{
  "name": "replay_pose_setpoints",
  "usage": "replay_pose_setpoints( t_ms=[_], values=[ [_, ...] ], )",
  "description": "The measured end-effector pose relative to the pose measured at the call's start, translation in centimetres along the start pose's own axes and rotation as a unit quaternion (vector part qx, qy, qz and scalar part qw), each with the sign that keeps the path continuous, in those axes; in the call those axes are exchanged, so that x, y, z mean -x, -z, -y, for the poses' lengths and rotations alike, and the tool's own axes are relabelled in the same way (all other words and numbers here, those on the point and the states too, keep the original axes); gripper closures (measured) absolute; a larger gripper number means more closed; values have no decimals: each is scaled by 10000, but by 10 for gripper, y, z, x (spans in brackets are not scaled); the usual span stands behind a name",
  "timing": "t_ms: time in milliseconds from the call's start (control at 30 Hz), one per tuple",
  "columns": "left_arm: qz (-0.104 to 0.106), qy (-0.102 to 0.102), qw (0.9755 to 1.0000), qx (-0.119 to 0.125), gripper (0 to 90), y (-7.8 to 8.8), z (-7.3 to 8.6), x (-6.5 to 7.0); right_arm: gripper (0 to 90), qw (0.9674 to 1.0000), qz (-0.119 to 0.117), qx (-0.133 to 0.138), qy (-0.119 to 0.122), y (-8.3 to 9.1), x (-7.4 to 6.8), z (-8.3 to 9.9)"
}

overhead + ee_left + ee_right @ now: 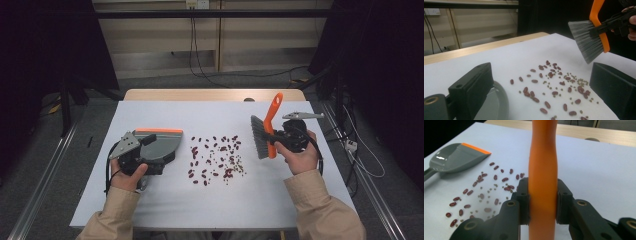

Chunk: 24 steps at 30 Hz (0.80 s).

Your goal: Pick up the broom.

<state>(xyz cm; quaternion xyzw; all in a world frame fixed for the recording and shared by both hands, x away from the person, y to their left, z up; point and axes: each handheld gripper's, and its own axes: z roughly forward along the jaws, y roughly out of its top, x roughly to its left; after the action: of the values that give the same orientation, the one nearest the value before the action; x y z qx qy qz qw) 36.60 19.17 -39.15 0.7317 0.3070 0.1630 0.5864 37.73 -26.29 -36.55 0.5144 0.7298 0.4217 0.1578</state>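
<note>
At table centre, red beans (pixel 215 157) with small green ones, lying scattered, none swept yet. Just left of them, grey dustpan (pixel 159 145) flat on white sheet (pixel 165 202), orange lip toward beans. Over its handle, left gripper (pixel 541 87), jaws spread wide, nothing pinched. On right, brush (pixel 265 135) lifted clear, orange handle clamped tight in right gripper (pixel 542 201). Whole sweeping left to do.

Beige sleeves (pixel 320 200) cover both forearms. Each black gripper, left gripper (pixel 142 152) and right gripper (pixel 292 136), carries a grey three-cornered plate, brass-ringed screw holes, blocky black jaws and a black cable.
</note>
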Motion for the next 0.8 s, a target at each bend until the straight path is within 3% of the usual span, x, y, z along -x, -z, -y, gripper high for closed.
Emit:
replay_pose_setpoints(
  t_ms=[233,367,800],
  values=[
    [-72,78,9999,9,48,11,6,-7,711,9991,129,-404,15,2,7,5],
    [-169,105,9998,-15,49,16,10,-11,710,9974,204,-695,34,-9,8,10],
    [-190,55,9998,-102,51,21,18,-17,705,9954,621,-713,151,-58,12,0]
  ],
)
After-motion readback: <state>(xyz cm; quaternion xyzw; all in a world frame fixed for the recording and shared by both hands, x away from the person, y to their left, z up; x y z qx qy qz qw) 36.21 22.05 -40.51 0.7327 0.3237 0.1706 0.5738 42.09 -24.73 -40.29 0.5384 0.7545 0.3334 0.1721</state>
